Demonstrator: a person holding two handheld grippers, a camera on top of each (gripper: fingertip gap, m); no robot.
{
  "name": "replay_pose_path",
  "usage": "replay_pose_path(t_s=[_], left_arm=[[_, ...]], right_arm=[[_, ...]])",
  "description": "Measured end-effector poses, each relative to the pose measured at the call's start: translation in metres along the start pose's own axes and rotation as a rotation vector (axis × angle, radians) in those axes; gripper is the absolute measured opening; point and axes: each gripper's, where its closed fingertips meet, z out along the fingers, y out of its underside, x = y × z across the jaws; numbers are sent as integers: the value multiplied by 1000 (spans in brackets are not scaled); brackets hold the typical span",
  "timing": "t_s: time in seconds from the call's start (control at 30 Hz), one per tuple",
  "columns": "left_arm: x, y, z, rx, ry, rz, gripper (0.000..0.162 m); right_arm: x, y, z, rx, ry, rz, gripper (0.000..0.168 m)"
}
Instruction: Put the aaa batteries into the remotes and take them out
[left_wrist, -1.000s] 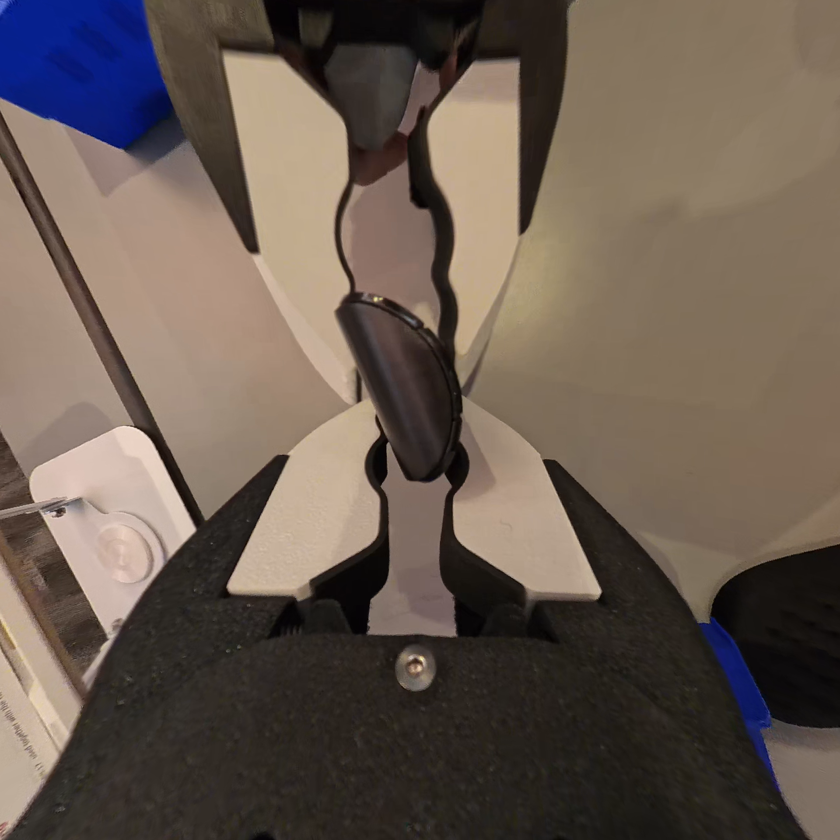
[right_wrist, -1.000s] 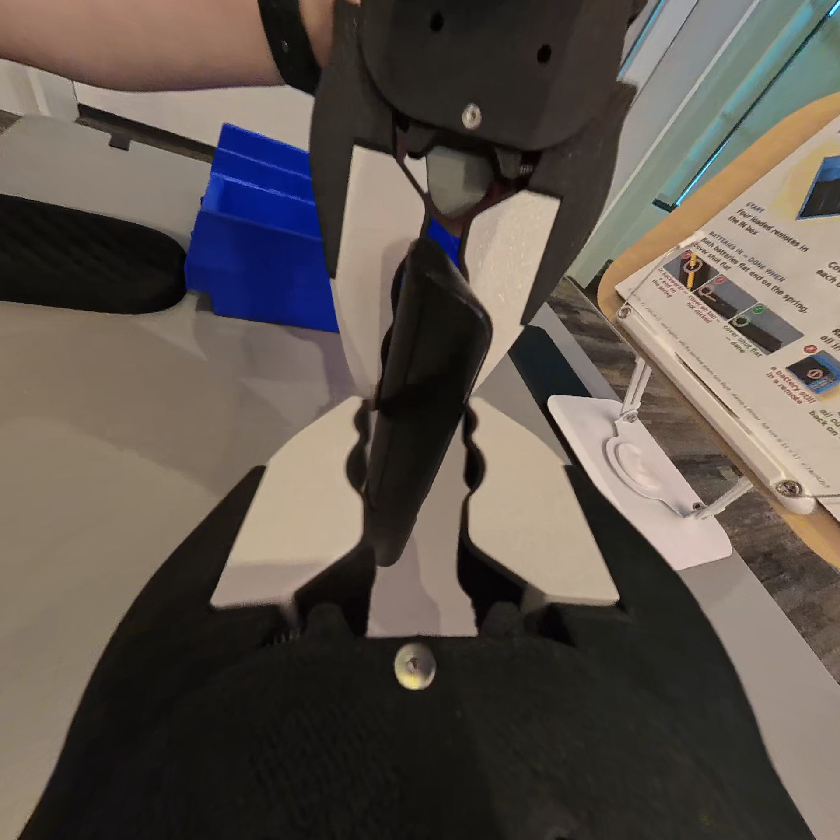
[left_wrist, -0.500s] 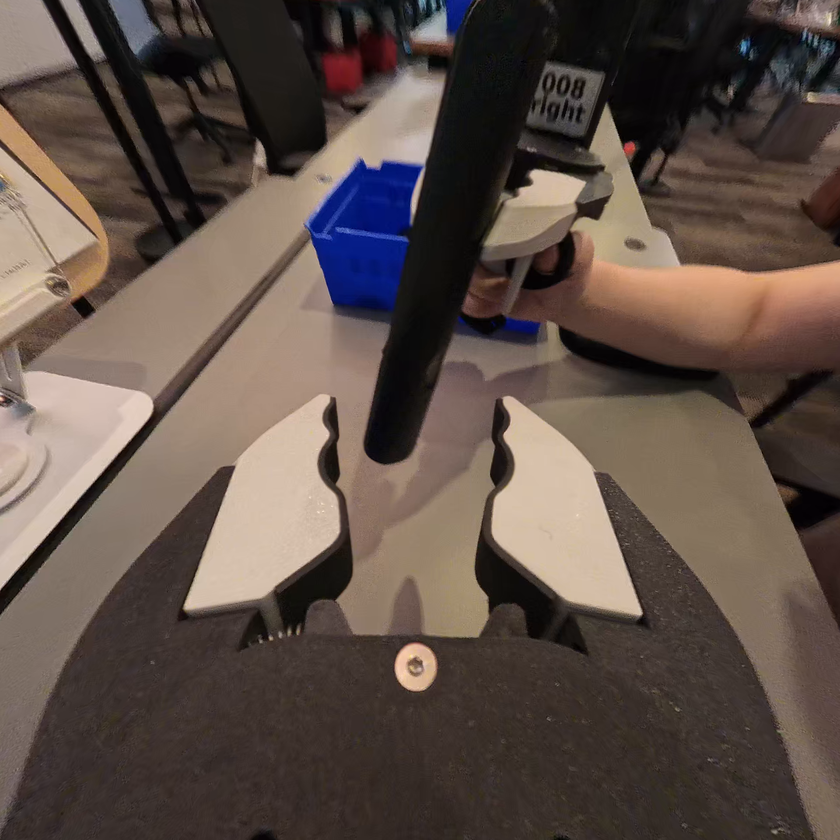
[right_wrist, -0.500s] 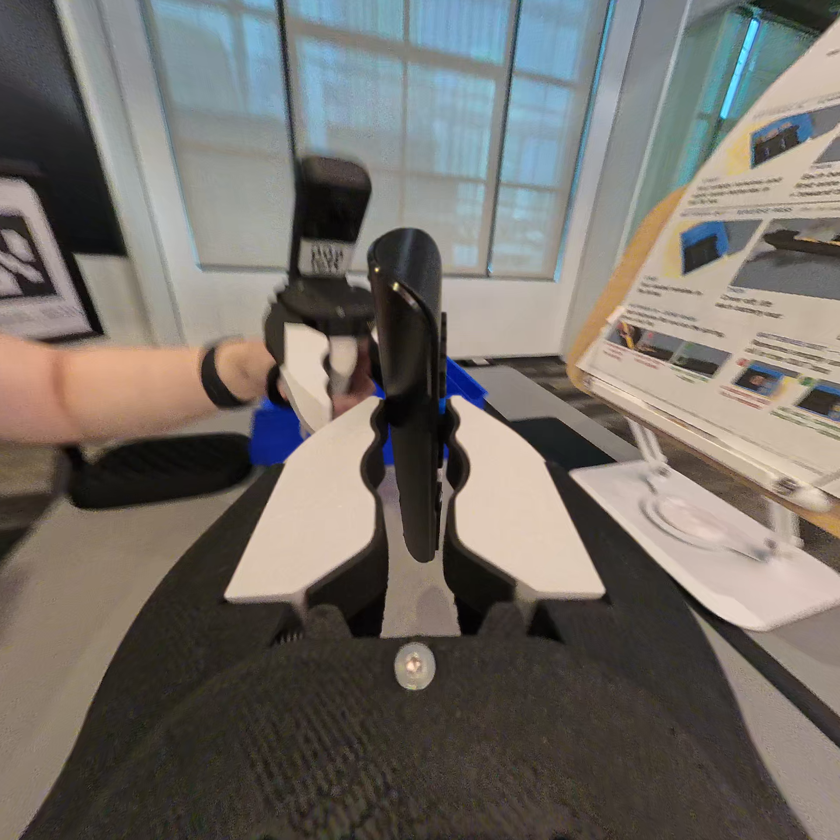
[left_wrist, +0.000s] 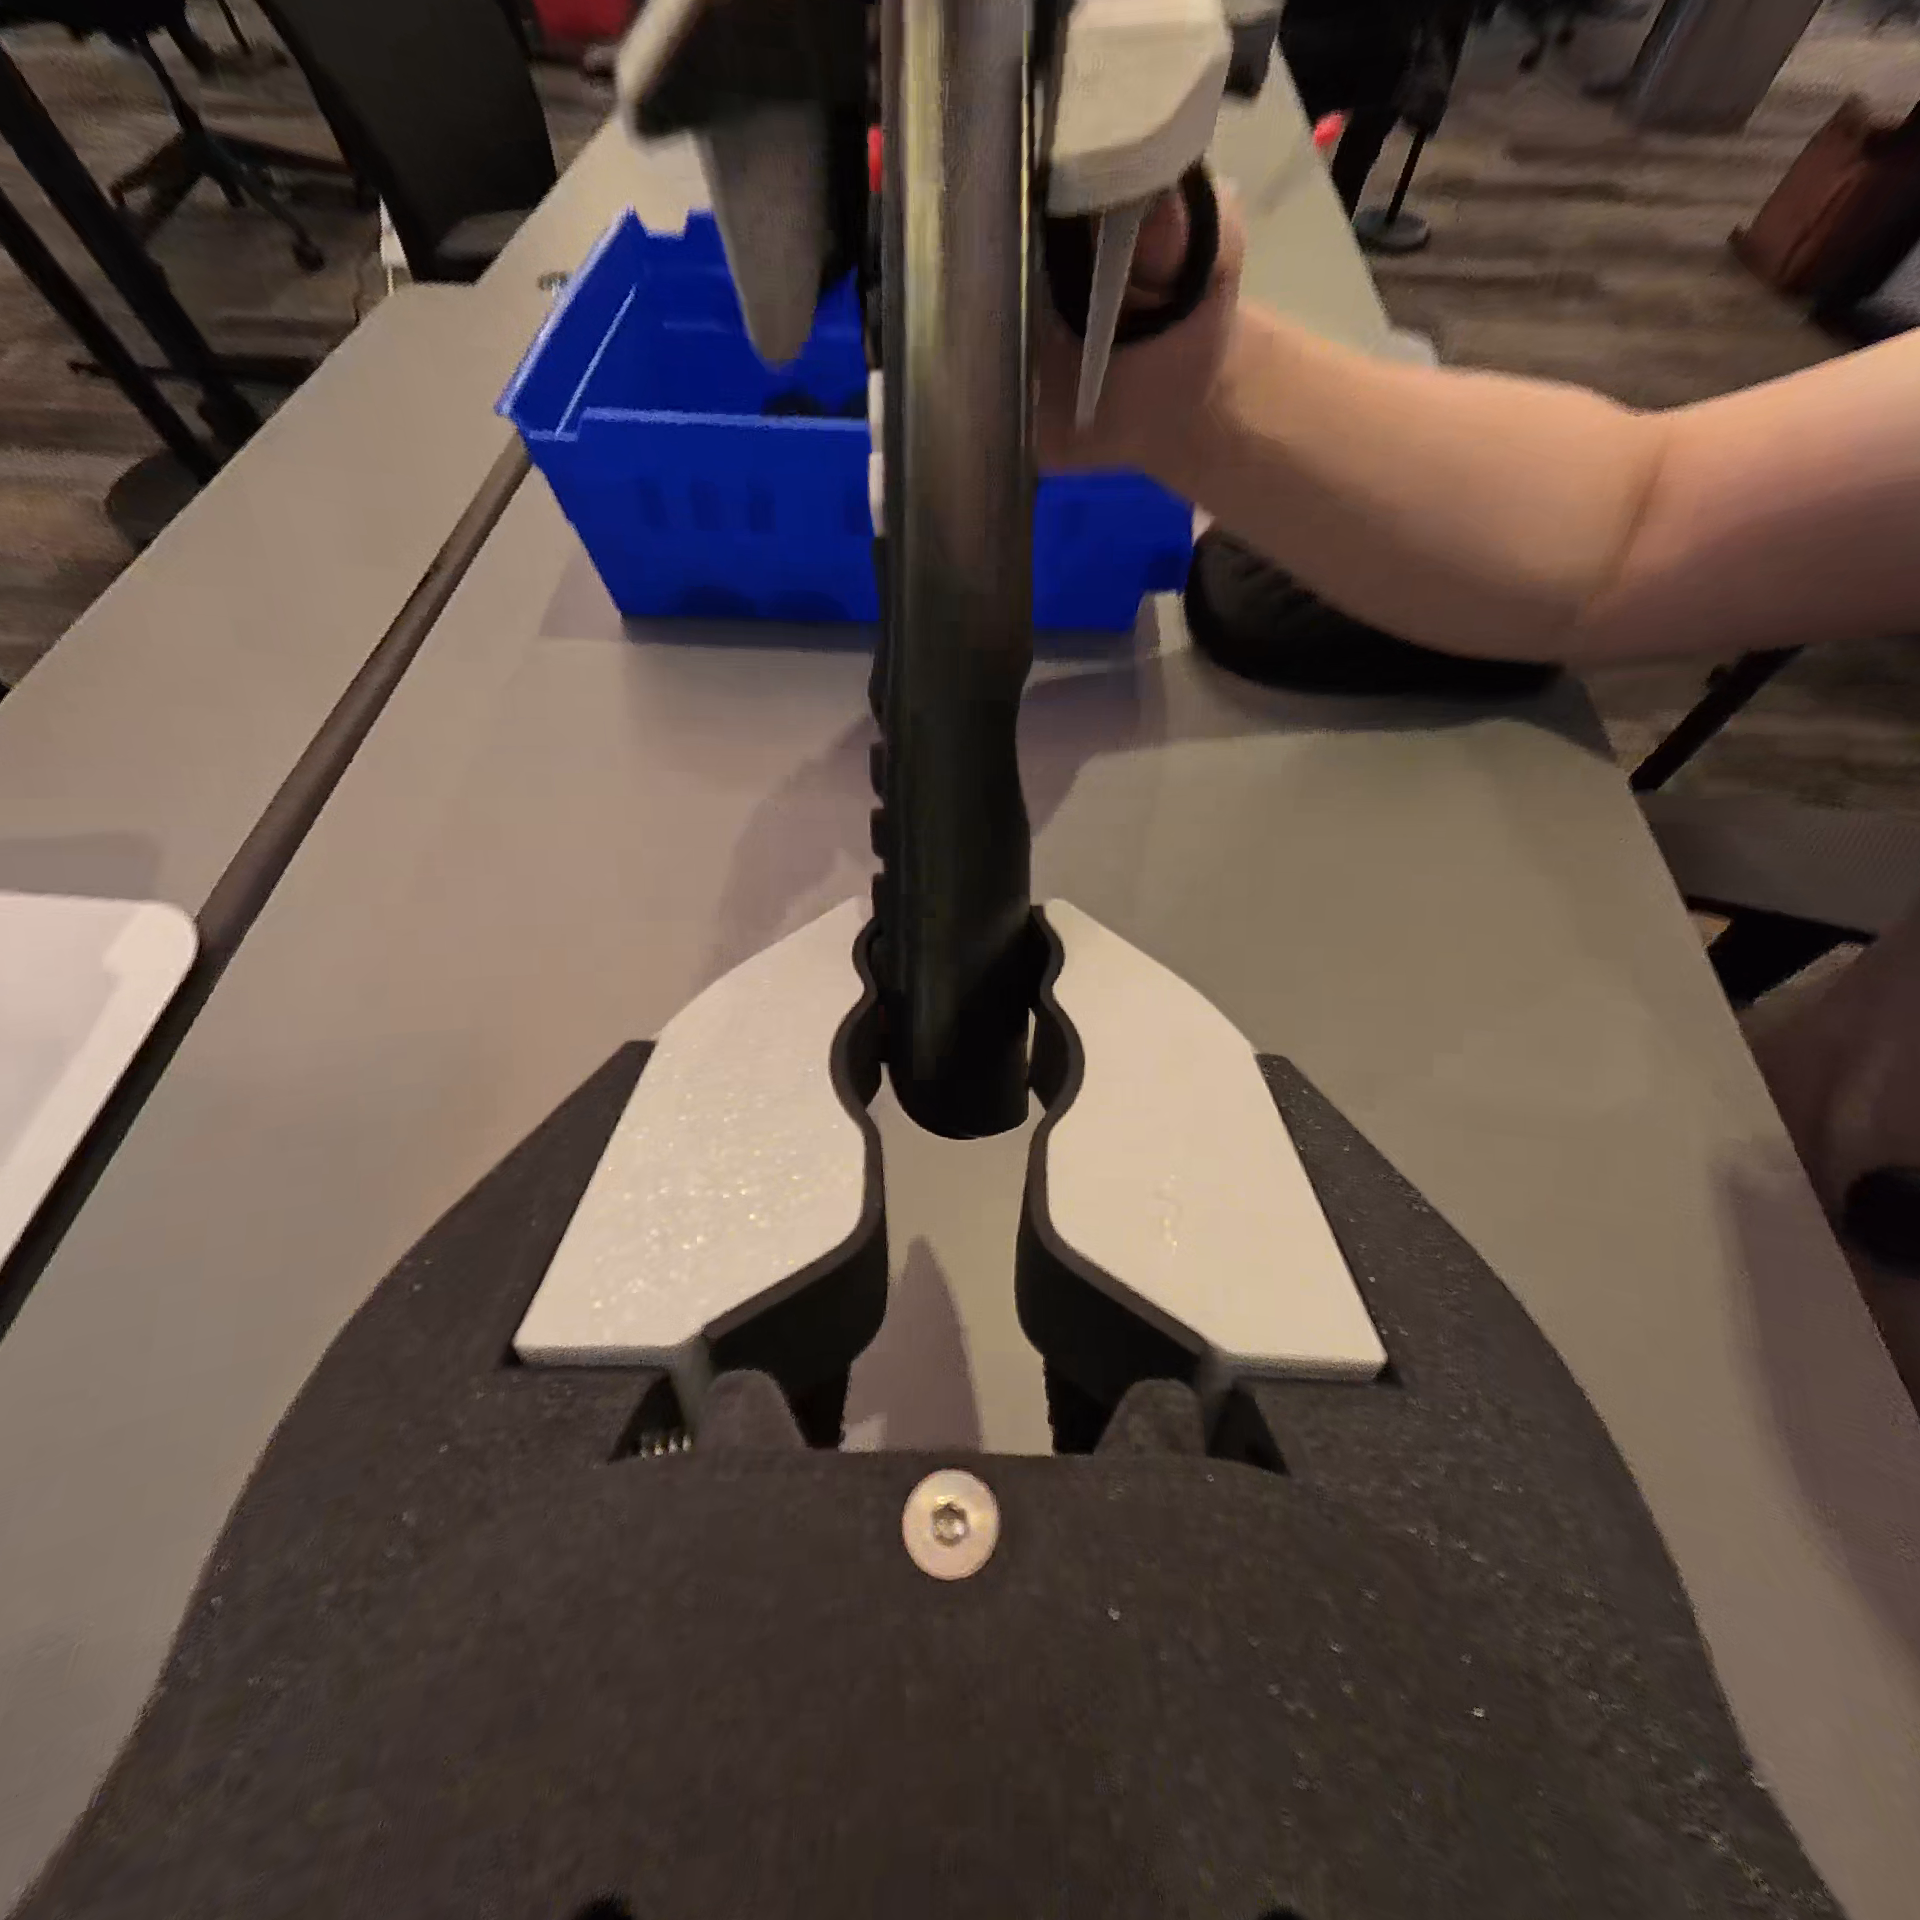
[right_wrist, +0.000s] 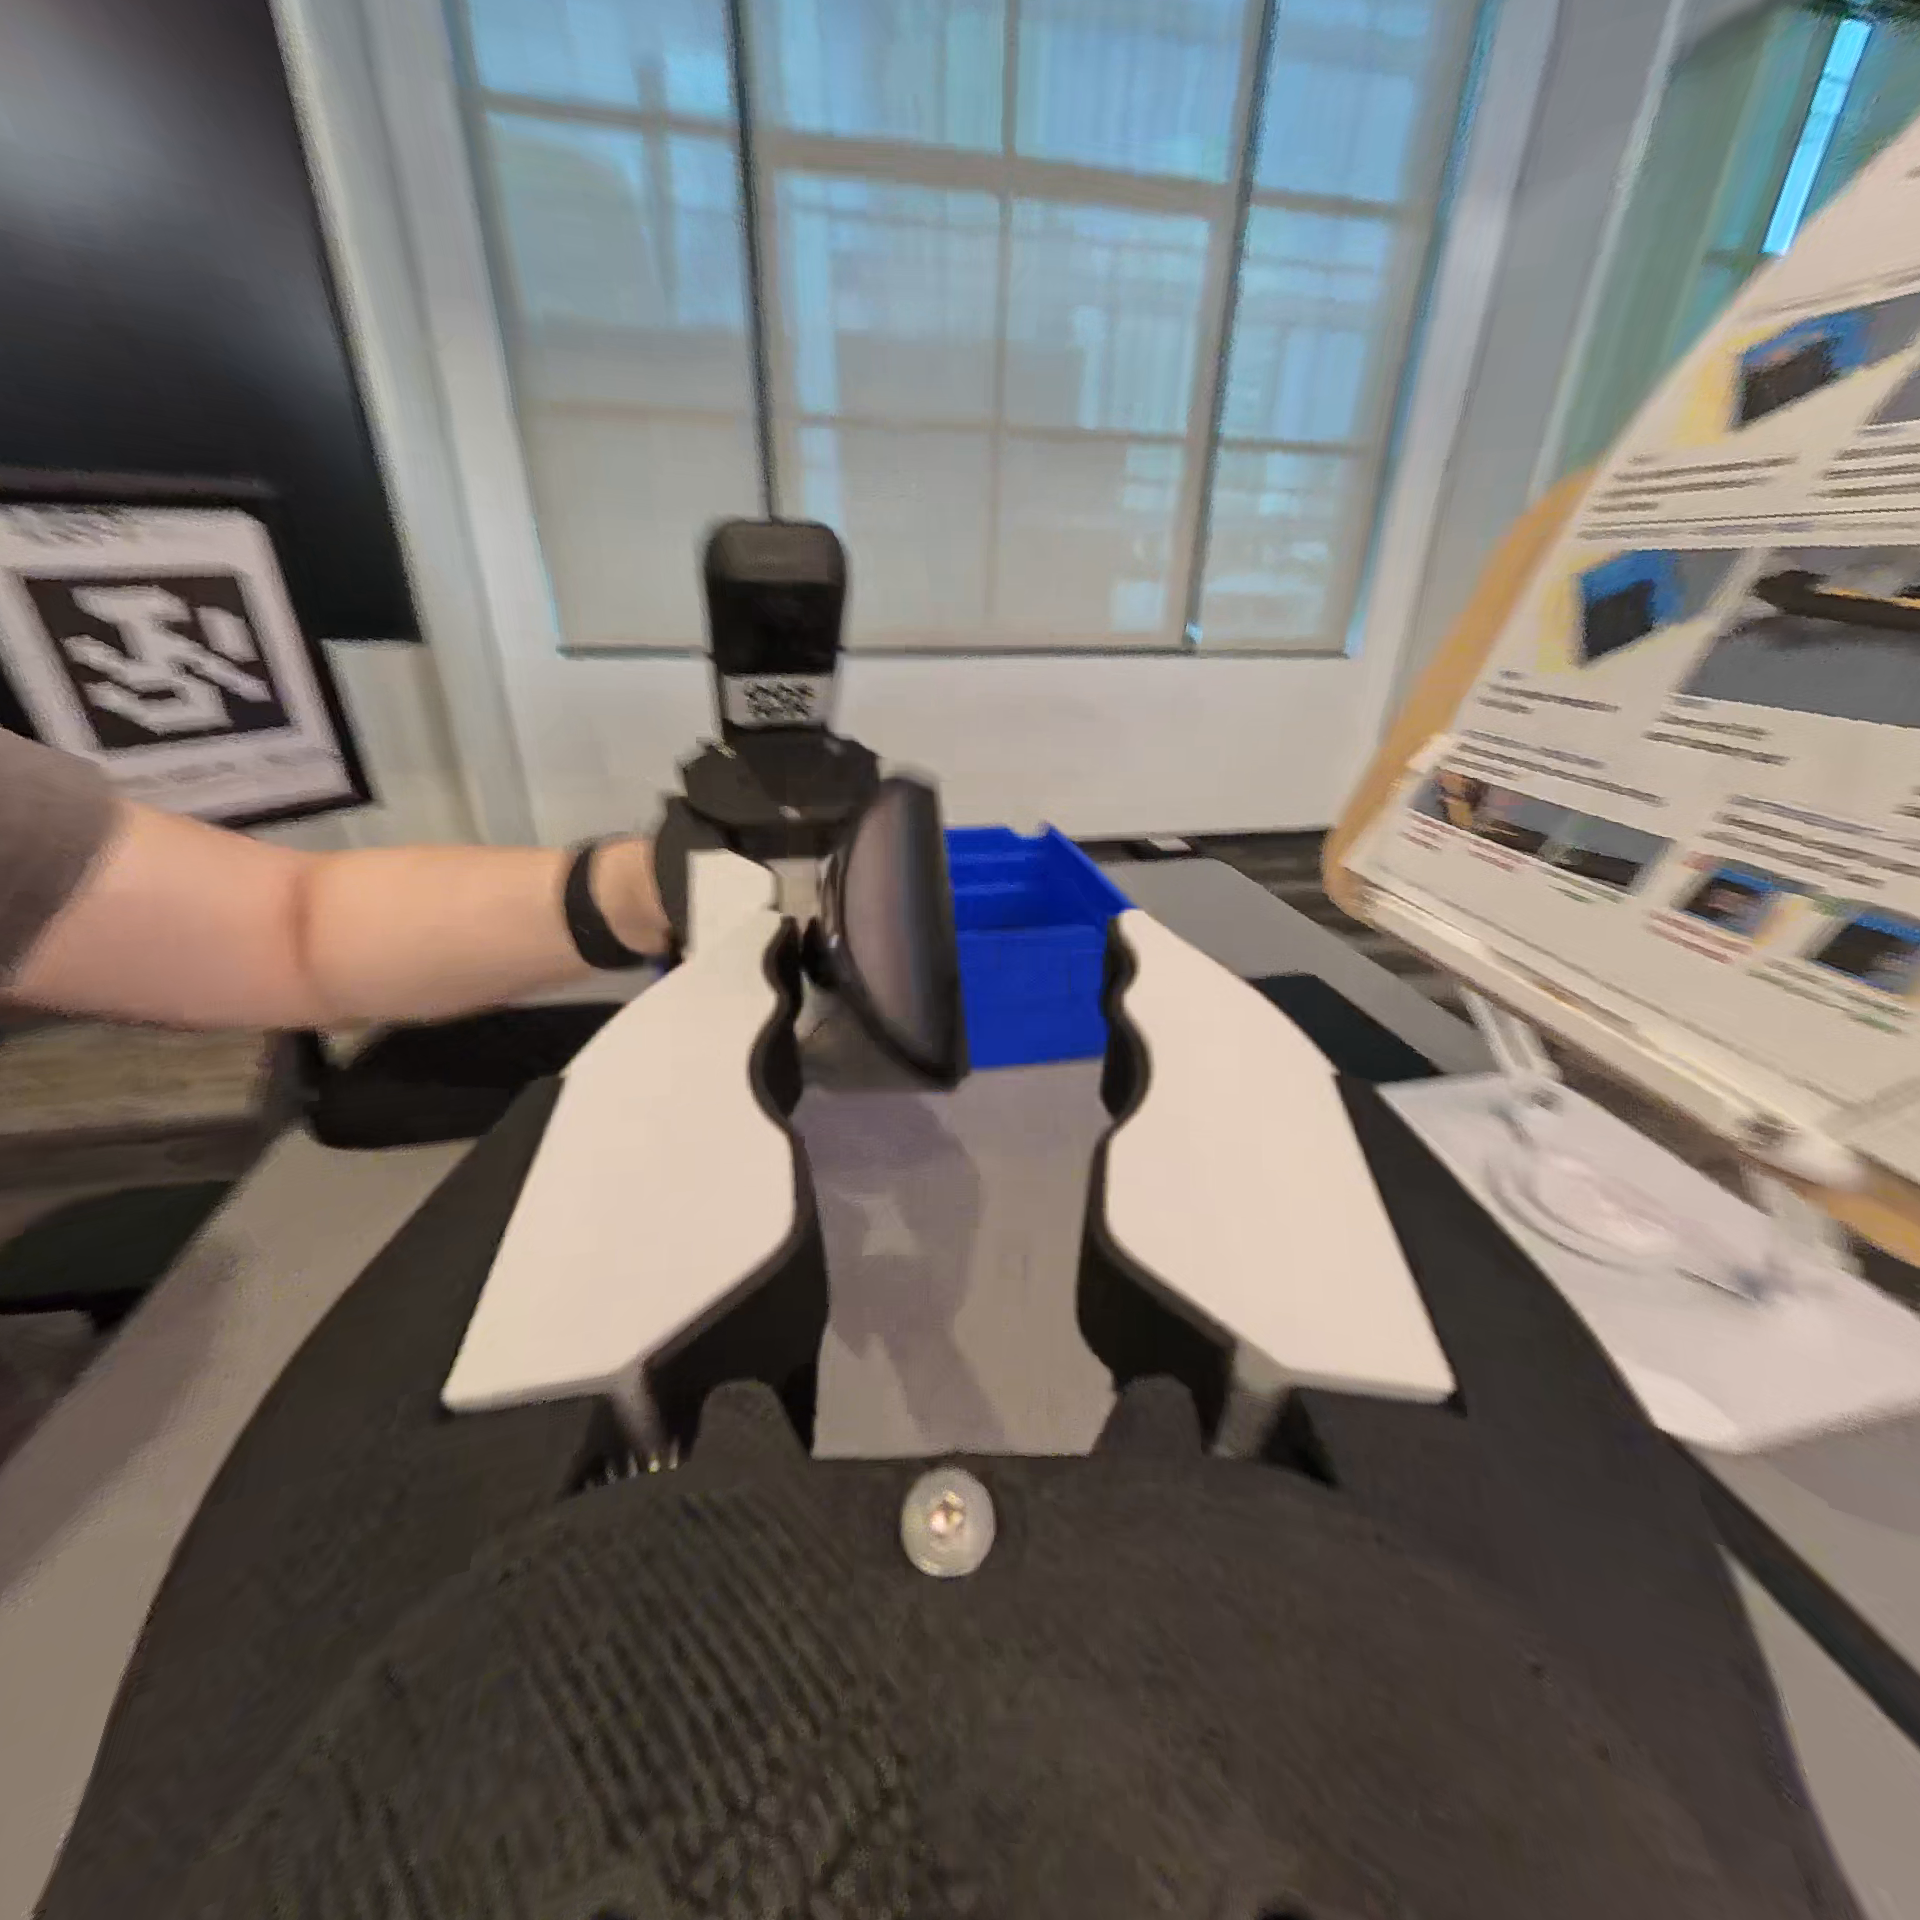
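Note:
A black remote (left_wrist: 956, 520) stands on end above the grey table (left_wrist: 520, 831). My left gripper (left_wrist: 956, 997) is shut on its near end, with both pads pressed against its sides. My right gripper (left_wrist: 951, 156) is at the top of the left wrist view, its fingers spread on either side of the remote's far end. In the right wrist view my right gripper (right_wrist: 945, 935) is open and nothing is pressed between its pads. The remote (right_wrist: 899, 935) sits just ahead of its fingertips, held by the left gripper (right_wrist: 758, 894).
A blue bin (left_wrist: 727, 488) stands at the back of the table, and also shows in the right wrist view (right_wrist: 1029, 935). A black pad (left_wrist: 1351, 644) lies under a person's forearm (left_wrist: 1507, 499). An instruction board (right_wrist: 1662, 727) on a white base (right_wrist: 1610, 1247) stands at the right.
Half a second ago my right gripper held the remote and my left was open. Now my left has shut on the remote and my right has opened and let it go.

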Motion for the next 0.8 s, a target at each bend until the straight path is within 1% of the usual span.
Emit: replay_pose_path(t_s=[0.07,0.17,0.23,0.3,0.33,0.37,0.4,0.43,0.47,0.53,0.57,0.63,0.73,0.8], left_arm=[[-3,11,-5,-92,-10,6,24],[-3,26,-7,-233,-7,51,24],[-2,35,-5,-316,-8,77,24],[-1,41,-3,-377,-9,104,24],[-1,41,-2,-386,-11,110,24],[-2,42,-1,-396,-17,116,24],[-2,41,0,-385,-22,124,24],[-2,38,1,-369,-17,118,24],[-2,37,1,-359,-17,109,24],[-3,32,0,-326,-32,109,24],[-5,30,-1,-317,-46,112,24],[-6,28,-2,-297,-50,114,24],[-12,15,-7,-214,-97,146,25],[-15,-1,-11,-104,-132,159,26]], right_arm=[[3,5,-7,-121,51,-117,62],[-4,29,-10,-367,69,-297,63],[-11,47,-7,-508,56,-374,63],[-20,66,-2,-604,12,-392,57],[-22,77,-1,-657,-3,-379,51],[-21,87,0,-708,-5,-367,51],[-21,99,-1,-764,-16,-354,51],[-23,109,-3,-810,-40,-336,45],[-23,115,-4,-832,-49,-318,37],[-20,118,0,-823,-33,-308,38],[-19,118,1,-814,-31,-302,32],[-21,117,2,-815,-44,-283,30],[-19,109,4,-773,-29,-276,27],[-17,101,6,-723,-22,-260,27]])
